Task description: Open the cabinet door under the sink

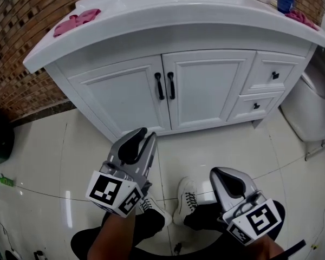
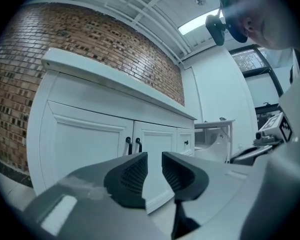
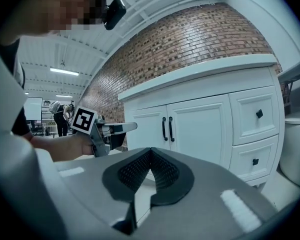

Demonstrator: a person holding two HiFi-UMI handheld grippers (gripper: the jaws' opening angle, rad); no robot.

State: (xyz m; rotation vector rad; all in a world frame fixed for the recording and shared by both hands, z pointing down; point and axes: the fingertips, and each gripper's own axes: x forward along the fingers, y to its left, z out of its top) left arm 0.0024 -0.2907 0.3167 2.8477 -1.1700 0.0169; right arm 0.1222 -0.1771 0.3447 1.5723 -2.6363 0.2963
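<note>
Head view first: I'm facing the vanity cabinet. Both doors under the sink are closed, with the two black handles side by side at the middle seam. My left tool is out in front of the cabinet's left door, pointed at it but not touching it. My right tool sits further back from the cabinet, over the white floor and just beside my shoes. A pink cloth lies at the left end of the cabinet's top surface.

Left gripper view now: the pads stand apart with a clear gap, and nothing is between them. Only the cabinet's door front shows through the gap, well off. A brick wall rises behind the cabinet.

Right gripper view: the fingertips meet at the front, so this tool is closed and holds nothing. Beyond them are the cabinet's closed doors, with two drawers to their right. My left tool shows off the cabinet's left side, short of the doors.
</note>
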